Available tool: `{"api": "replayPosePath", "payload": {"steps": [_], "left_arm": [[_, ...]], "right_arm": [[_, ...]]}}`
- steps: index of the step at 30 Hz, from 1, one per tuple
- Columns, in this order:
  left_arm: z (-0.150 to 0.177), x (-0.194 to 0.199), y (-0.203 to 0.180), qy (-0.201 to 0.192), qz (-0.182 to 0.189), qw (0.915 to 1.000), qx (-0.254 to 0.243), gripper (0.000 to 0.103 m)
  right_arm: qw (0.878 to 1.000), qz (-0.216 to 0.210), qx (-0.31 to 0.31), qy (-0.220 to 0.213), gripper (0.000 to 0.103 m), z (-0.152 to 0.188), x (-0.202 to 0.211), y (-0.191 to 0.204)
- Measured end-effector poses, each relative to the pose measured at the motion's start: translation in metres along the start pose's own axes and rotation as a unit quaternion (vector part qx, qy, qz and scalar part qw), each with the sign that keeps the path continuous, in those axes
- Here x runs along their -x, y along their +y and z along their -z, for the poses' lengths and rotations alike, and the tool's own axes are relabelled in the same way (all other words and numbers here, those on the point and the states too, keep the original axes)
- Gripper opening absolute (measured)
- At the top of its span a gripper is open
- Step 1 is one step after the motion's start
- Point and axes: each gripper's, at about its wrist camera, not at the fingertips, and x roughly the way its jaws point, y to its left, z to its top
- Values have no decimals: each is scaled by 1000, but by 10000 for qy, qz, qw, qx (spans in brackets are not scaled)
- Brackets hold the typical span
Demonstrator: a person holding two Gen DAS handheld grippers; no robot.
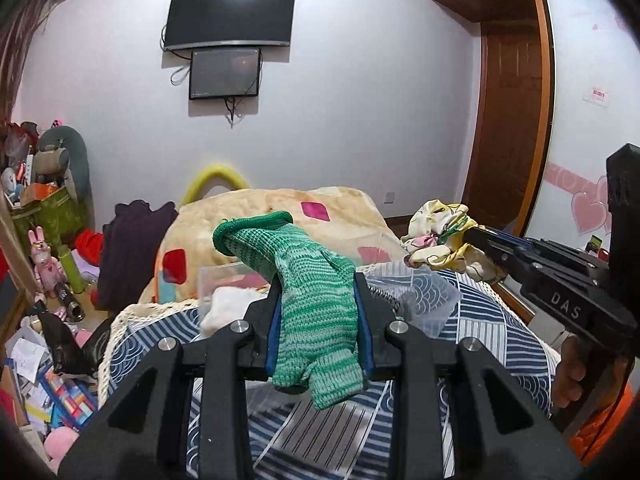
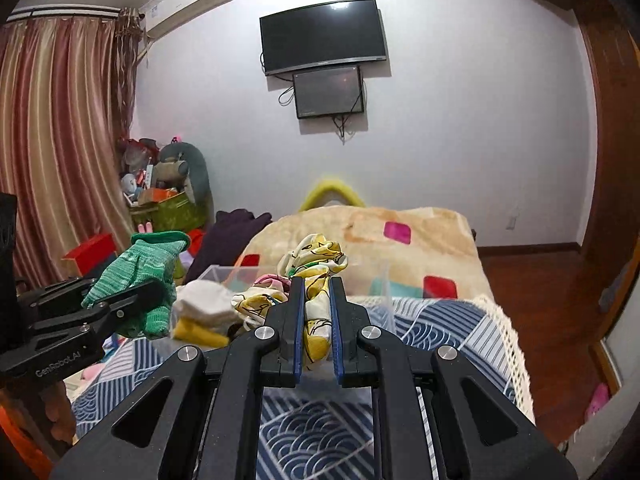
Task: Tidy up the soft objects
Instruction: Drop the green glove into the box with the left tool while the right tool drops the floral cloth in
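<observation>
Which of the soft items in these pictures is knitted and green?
The green glove, clamped in the left gripper. The cloth in the right gripper is thin, yellow and white printed fabric.

"DAS" marks the right claw (image 1: 476,238), "GenRobot.AI" the left claw (image 2: 154,304).

Right gripper (image 2: 315,312) clamped on a yellow patterned cloth (image 2: 316,276), left gripper (image 2: 132,300) gripping a green knitted sock (image 2: 140,276), clear plastic box (image 2: 380,284) on a bed (image 2: 460,320)
</observation>
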Motion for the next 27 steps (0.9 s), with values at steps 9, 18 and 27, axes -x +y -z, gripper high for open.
{"api": "replayPosePath", "payload": {"steps": [9,18,27], "left_arm": [[-3,-60,0,303,-22,9995,-73,31],[15,-99,-8,624,-162,9970,-431,31],[24,-105,-15,777,-249,9944,-679,55]], "right_arm": [[9994,255,147,206,10,-1,-28,-4],[9967,363,197,699,10,14,-57,-13],[9933,406,420,1000,15,26,-69,-9]]}}
